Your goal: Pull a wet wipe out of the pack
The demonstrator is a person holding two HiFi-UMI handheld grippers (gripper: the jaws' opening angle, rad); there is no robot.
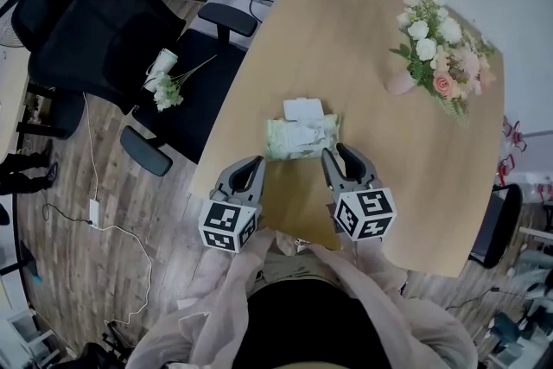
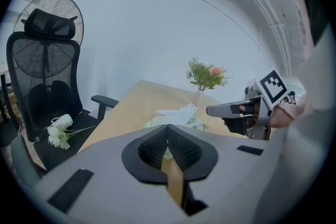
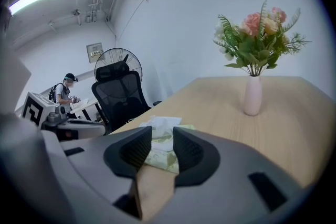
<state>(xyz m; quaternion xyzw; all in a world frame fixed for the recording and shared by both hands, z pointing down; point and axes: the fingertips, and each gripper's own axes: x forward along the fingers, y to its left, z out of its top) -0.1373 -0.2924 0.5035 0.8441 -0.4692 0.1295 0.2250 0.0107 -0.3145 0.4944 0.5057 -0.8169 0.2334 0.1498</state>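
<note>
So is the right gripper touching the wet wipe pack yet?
Cannot tell. In the head view the right gripper sits at a corner of the wet wipe pack, with neither gap nor contact plain; the right gripper view shows it beyond the open jaws.

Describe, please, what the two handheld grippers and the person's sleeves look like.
Both the left gripper and right gripper are grey plastic with black ribbed pads, each carrying a white cube with black square markers. No cables show. The person wears loose pale beige sleeves.
</note>
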